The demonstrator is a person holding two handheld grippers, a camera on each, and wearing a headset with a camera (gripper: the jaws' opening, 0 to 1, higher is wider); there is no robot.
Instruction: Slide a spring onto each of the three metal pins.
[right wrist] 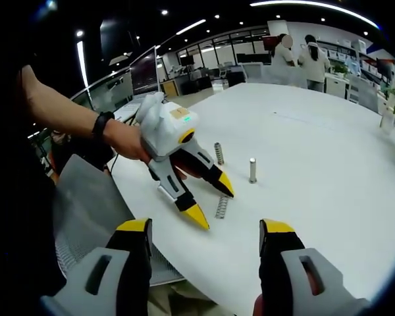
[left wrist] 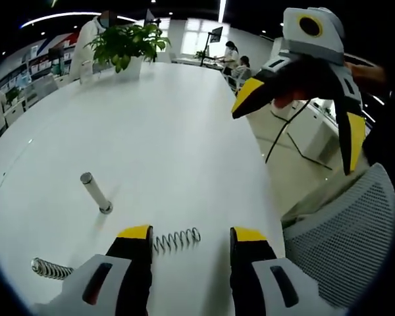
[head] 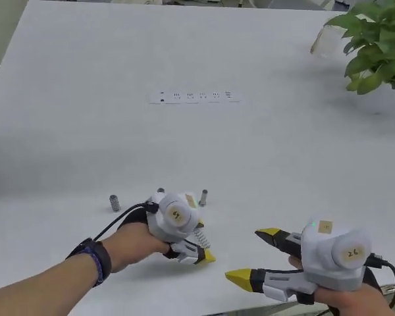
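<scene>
A loose spring (head: pixel 199 234) lies flat on the white table (head: pixel 184 145). My left gripper (head: pixel 201 247) stands open around it, so the spring (left wrist: pixel 176 239) rests between the yellow fingertips (left wrist: pixel 135 232). Just beyond stands a bare metal pin (head: pixel 203 197), upright (left wrist: pixel 95 192). Another pin wearing a spring (head: pixel 114 203) stands further left, and a small third piece (head: pixel 160 191) pokes up behind the left gripper. My right gripper (head: pixel 253 255) hovers open and empty near the table's front edge. Seen along my right gripper (right wrist: pixel 205 227), the left gripper (right wrist: pixel 210 201) straddles the spring (right wrist: pixel 221 207), with the bare pin (right wrist: pixel 253 170) and the sprung pin (right wrist: pixel 218 153) behind.
A white power strip (head: pixel 195 97) lies mid-table. A green plant (head: pixel 378 39) in a pale pot (head: pixel 326 41) stands at the far right corner. A grey mesh chair (left wrist: pixel 342 237) sits off the table's near edge. Another coil (left wrist: pixel 51 268) shows beside my left jaw.
</scene>
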